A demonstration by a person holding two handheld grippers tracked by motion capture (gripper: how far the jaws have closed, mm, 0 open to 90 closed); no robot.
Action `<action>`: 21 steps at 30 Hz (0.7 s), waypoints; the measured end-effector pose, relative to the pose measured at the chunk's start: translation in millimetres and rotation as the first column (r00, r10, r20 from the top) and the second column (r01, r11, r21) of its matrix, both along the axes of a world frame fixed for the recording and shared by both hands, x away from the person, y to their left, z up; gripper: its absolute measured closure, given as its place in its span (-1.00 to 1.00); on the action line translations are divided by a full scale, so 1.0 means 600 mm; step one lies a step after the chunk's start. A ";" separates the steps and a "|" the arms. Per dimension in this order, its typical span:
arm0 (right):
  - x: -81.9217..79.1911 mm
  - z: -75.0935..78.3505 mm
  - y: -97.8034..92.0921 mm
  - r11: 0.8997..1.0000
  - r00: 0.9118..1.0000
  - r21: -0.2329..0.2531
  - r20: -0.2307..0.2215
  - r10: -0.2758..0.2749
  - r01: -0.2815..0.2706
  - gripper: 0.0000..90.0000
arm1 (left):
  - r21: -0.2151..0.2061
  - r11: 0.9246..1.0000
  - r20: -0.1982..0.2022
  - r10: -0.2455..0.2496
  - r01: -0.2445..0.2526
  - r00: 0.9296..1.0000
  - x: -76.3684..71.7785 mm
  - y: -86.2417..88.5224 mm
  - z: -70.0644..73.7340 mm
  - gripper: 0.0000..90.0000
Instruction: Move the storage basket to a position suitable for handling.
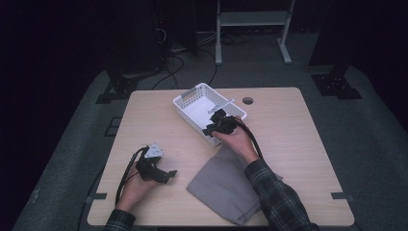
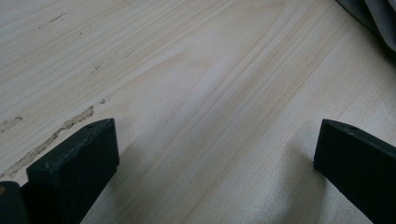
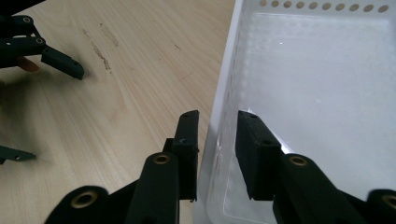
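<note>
black jaws of the right gripper (image 3: 217, 140) rise at the front of the right gripper view, one on either side of the near wall of the white basket (image 3: 224, 84): one jaw stands outside over the table, the other inside over the basket's floor. a narrow gap shows between the jaws and the plastic, so i cannot tell whether they press on the wall or just straddle it. the basket's floor is bare and shiny, and a row of small holes runs under its far rim.

seen from the high view, the basket (image 1: 192, 96) sits on the far middle part of the wooden table (image 1: 288, 144), turned at an angle, and the right gripper (image 1: 214, 129) is at its near corner with the hand (image 1: 236, 139) behind it. a grey cloth (image 1: 223, 185) lies flat just beside that forearm, near the front edge, apart from the basket.

well to the left, the left gripper (image 1: 168, 174) is low over bare wood, held in the left hand (image 1: 134, 185). its jaws are spread wide with nothing between them, as the left gripper view shows, where a corner of the cloth (image 2: 373, 18) sits at the top right.
</note>
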State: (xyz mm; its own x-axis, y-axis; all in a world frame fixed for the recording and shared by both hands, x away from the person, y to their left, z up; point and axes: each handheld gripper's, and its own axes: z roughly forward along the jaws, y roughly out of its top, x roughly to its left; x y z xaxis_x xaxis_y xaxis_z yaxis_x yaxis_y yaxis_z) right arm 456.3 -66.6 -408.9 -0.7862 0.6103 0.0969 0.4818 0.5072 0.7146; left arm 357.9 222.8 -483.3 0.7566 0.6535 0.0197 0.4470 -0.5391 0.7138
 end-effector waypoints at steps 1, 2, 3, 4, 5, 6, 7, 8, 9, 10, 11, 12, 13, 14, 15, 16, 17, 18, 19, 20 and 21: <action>0.001 -0.002 0.002 1.000 1.000 -0.004 -0.003 0.002 -0.002 0.58 | -0.001 1.000 0.000 0.000 0.000 1.000 0.000 0.000 0.000 -1.00; 0.002 -0.004 0.003 1.000 1.000 -0.006 -0.005 -0.001 0.001 0.61 | -0.004 1.000 0.001 0.002 -0.002 1.000 0.000 0.000 0.000 -1.00; 0.003 -0.006 0.005 1.000 1.000 -0.005 -0.009 0.003 -0.003 0.64 | 0.000 1.000 0.001 0.000 0.000 1.000 0.000 0.000 0.000 -1.00; 0.004 -0.007 0.005 1.000 1.000 -0.005 -0.016 0.005 -0.005 0.66 | -0.001 1.000 0.000 0.000 0.000 1.000 0.000 0.000 0.000 -1.00; 0.004 -0.008 0.006 1.000 1.000 -0.001 -0.021 0.003 -0.003 0.69 | -0.001 1.000 0.001 0.000 0.000 1.000 0.000 0.000 0.000 -1.00; 0.004 -0.008 0.007 1.000 1.000 0.002 -0.025 0.004 -0.004 0.70 | -0.001 1.000 0.000 0.000 0.000 1.000 0.000 0.000 0.000 -1.00; 0.004 -0.008 0.008 1.000 1.000 -0.003 -0.025 0.002 -0.003 0.70 | 0.000 1.000 0.000 0.000 0.000 1.000 0.000 0.000 0.000 -1.00; 0.005 -0.008 0.008 1.000 1.000 -0.011 -0.025 0.005 -0.006 0.71 | -0.001 1.000 0.000 0.001 -0.001 1.000 0.000 0.000 0.000 -1.00; 0.004 -0.007 0.009 1.000 1.000 -0.012 -0.028 0.006 -0.006 0.74 | 0.000 1.000 0.000 0.000 0.000 1.000 0.000 0.000 0.000 -1.00; 0.005 -0.007 0.009 1.000 1.000 -0.019 -0.028 0.006 -0.006 0.74 | -0.001 1.000 0.000 0.000 0.000 1.000 0.000 0.000 0.000 -1.00; 0.005 -0.005 0.010 1.000 1.000 -0.029 -0.028 -0.002 0.001 0.76 | -0.001 1.000 0.000 0.000 0.000 1.000 0.000 0.000 0.000 -1.00; 0.006 -0.004 0.009 0.999 1.000 -0.034 -0.024 -0.006 0.005 0.78 | -0.001 1.000 0.000 0.000 0.000 1.000 0.000 0.000 0.000 -1.00; 0.006 -0.003 0.007 0.999 1.000 -0.043 -0.021 -0.018 0.017 0.79 | -0.001 1.000 0.000 0.001 -0.001 1.000 0.000 0.000 0.000 -1.00; 0.008 -0.002 0.004 0.998 0.999 -0.051 -0.018 -0.029 0.028 0.81 | -0.001 1.000 0.001 0.001 -0.001 1.000 0.000 0.000 0.000 -1.00; 0.009 -0.002 0.003 0.998 0.999 -0.052 -0.015 -0.036 0.035 0.82 | -0.001 1.000 0.000 0.001 -0.001 1.000 0.000 0.000 0.000 -1.00; 0.010 -0.001 -0.001 0.997 0.999 -0.055 -0.013 -0.047 0.046 0.83 | -0.001 1.000 0.000 0.001 -0.001 1.000 0.000 0.000 0.000 -1.00; 0.012 -0.001 -0.005 0.997 0.998 -0.057 -0.013 -0.054 0.053 0.84 | 0.000 1.000 0.000 0.000 0.000 1.000 0.000 0.000 0.000 -1.00; 0.013 0.000 -0.008 0.997 0.998 -0.055 -0.014 -0.062 0.062 0.84 | -0.001 1.000 0.000 0.000 0.000 1.000 0.000 0.000 0.000 -1.00; 0.014 0.000 -0.011 0.997 0.998 -0.055 -0.011 -0.063 0.062 0.84 | -0.001 1.000 0.001 0.000 0.000 1.000 0.000 0.000 0.000 -1.00; 0.014 0.001 -0.014 0.996 0.998 -0.059 -0.010 -0.065 0.064 0.85 | 0.000 1.000 0.000 0.000 0.000 1.000 0.000 0.000 0.000 -1.00; 0.012 0.003 -0.016 0.996 0.998 -0.067 0.006 -0.065 0.065 0.86 | 0.000 1.000 0.000 0.000 0.000 1.000 0.000 0.000 0.000 -1.00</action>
State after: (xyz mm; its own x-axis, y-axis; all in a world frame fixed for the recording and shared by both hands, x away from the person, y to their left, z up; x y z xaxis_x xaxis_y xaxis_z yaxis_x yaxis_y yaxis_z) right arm 463.8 -76.4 -407.1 -0.7452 0.6649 0.0512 0.5125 0.5218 0.6820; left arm 357.9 222.8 -483.4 0.7567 0.6535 0.0198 0.4468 -0.5390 0.7140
